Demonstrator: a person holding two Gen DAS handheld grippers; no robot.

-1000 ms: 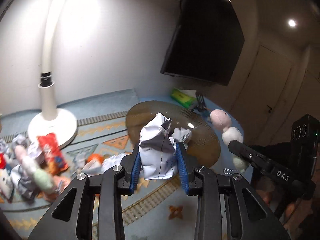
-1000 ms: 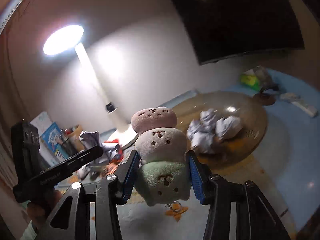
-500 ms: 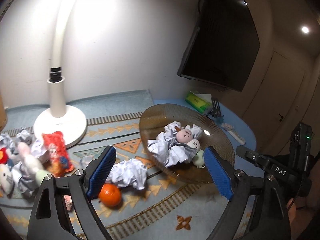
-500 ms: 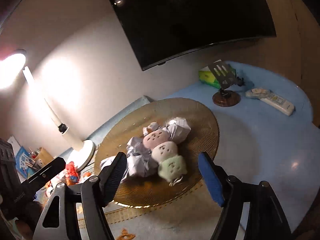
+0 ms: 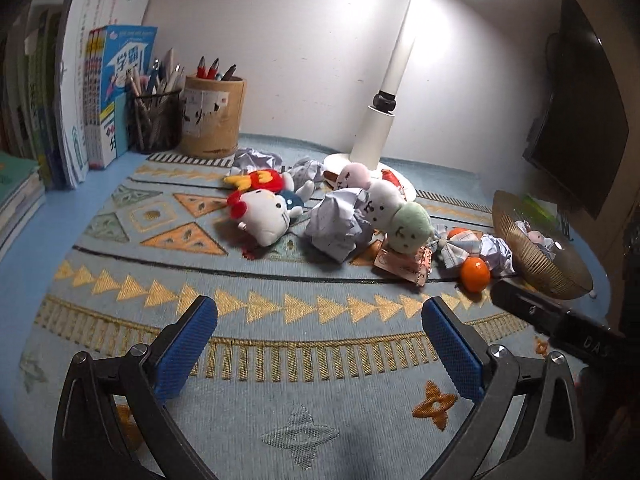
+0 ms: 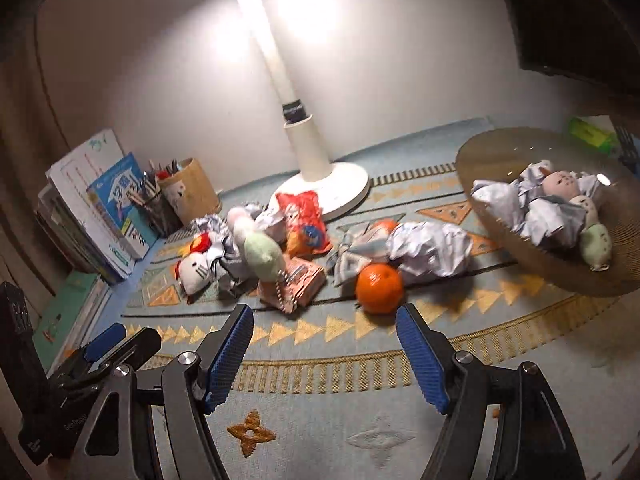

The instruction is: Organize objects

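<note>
Both grippers gape empty, the left gripper (image 5: 320, 322) having just widened, over a woven mat (image 5: 280, 320); crumpled paper (image 6: 430, 250), plush toys and a round orange (image 6: 379, 288) lie ahead.

Pale plaster wall (image 5: 300, 40), lit white desk lamp (image 6: 312, 160), dark wall-mounted screen (image 5: 580, 120), patterned blue mat (image 5: 280, 340)

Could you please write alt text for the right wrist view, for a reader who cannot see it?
The open, empty right gripper points at an orange on a patterned mat, among crumpled paper, plush toys and snack packets. A brown bowl at right holds paper balls and a plush; a lit white lamp stands behind.
</note>
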